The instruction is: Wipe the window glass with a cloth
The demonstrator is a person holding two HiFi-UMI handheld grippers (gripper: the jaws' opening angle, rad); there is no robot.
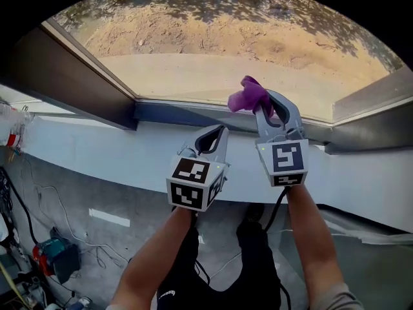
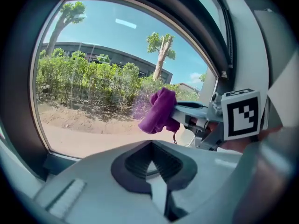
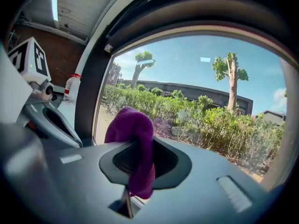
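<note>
A purple cloth (image 1: 248,96) is bunched in my right gripper (image 1: 263,103), which is shut on it and holds it up at the lower edge of the window glass (image 1: 213,50). In the right gripper view the cloth (image 3: 133,146) hangs through the closed jaws, close to the pane (image 3: 196,101). My left gripper (image 1: 213,136) is shut with nothing in it, lower and to the left, over the sill. From the left gripper view the cloth (image 2: 160,110) and right gripper (image 2: 201,113) show against the glass (image 2: 103,69).
A dark window frame (image 1: 77,76) runs along the left and bottom of the pane, above a white sill (image 1: 97,150). A white bottle with a red cap (image 3: 71,87) stands at the left. Cables and tools (image 1: 51,254) lie on the floor below.
</note>
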